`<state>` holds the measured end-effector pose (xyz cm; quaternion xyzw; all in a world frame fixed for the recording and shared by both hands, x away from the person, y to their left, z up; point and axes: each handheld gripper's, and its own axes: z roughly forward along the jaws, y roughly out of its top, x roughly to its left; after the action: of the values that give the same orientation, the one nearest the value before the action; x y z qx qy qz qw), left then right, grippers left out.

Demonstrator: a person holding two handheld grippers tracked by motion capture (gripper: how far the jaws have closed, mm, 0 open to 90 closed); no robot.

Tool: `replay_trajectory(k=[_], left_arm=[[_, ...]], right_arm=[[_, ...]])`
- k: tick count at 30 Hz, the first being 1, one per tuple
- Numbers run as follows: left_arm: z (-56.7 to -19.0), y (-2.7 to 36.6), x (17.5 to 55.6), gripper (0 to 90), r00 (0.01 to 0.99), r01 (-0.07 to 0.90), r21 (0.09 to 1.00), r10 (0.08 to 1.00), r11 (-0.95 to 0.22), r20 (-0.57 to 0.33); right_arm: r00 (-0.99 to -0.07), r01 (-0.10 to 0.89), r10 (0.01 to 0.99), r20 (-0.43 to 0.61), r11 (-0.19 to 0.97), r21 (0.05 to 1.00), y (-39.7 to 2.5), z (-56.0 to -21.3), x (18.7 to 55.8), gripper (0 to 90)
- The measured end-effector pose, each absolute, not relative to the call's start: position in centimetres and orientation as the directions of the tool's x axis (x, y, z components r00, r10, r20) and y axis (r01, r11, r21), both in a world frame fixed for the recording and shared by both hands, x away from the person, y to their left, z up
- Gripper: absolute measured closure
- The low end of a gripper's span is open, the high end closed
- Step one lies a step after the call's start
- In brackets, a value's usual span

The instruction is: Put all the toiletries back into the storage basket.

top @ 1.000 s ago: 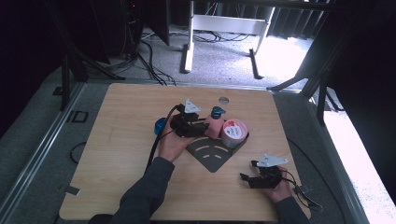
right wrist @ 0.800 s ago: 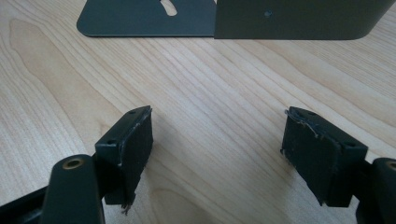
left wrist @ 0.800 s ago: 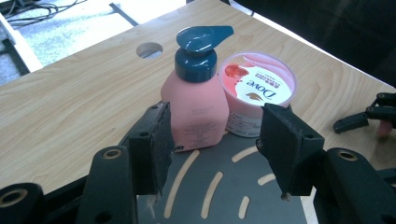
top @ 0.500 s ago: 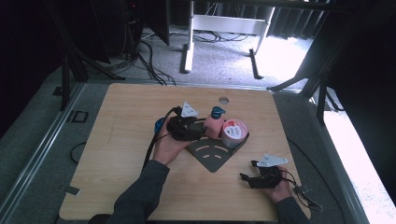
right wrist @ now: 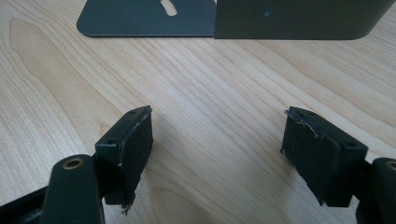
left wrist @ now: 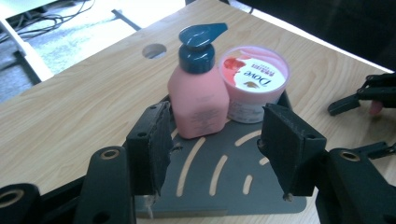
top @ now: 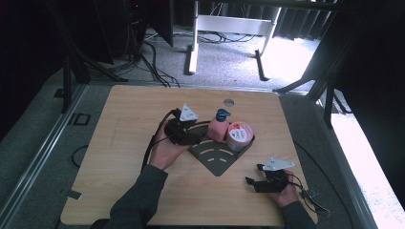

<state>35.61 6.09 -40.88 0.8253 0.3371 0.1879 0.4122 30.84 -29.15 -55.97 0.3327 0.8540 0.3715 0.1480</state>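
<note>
Left tongs [left wrist: 212, 149] gape before the bottle [left wrist: 198, 93]; right tongs [right wrist: 219, 158] idle, gaping, lower right. An off-centre squeeze could topple the bottle against the tub [left wrist: 252, 84].

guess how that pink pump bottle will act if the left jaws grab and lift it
The pink pump bottle stands tall on a narrow base, so a push near its blue pump head would probably tip it. Its smooth plastic sides may be a little slippery. It sits close against the Dove tub, so a nudge would likely shift that too. The left gripper is open in front of it.
</note>
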Motion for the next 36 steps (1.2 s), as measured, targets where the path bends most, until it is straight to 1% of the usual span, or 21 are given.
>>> replay_trajectory(k=[6, 9, 15, 20, 24, 36], left_arm=[[-40.5, 6.9, 35.4, 42.4, 0.698, 0.397, 0.807, 0.714, -0.438, 0.044], [-40.4, 7.2, 35.3, 41.7, 0.688, 0.388, 0.805, 0.722, -0.449, 0.070], [-40.2, 7.7, 35.2, 41.8, 0.691, 0.382, 0.805, 0.719, -0.454, 0.078], [-40.0, 8.4, 35.2, 40.5, 0.682, 0.382, 0.808, 0.727, -0.449, 0.082], [-39.8, 9.1, 35.1, 39.0, 0.666, 0.375, 0.809, 0.739, -0.453, 0.106], [-39.7, 11.0, 35.5, 36.3, 0.621, 0.404, 0.807, 0.777, -0.430, 0.103]], right_arm=[[-0.734, 0.458, 0.679, -0.006, 0.502, 0.733, -29.1, -56.0, 30.8, 24.4], [-0.735, 0.459, 0.679, -0.005, 0.502, 0.733, -29.1, -56.0, 30.8, 24.4], [-0.734, 0.459, 0.679, -0.005, 0.502, 0.733, -29.1, -56.0, 30.8, 24.4], [-0.734, 0.459, 0.679, -0.005, 0.502, 0.733, -29.1, -56.0, 30.8, 24.5], [-0.734, 0.459, 0.679, -0.005, 0.502, 0.733, -29.1, -56.0, 30.8, 24.4], [-0.735, 0.458, 0.678, -0.006, 0.502, 0.733, -29.1, -56.0, 30.8, 24.4]])
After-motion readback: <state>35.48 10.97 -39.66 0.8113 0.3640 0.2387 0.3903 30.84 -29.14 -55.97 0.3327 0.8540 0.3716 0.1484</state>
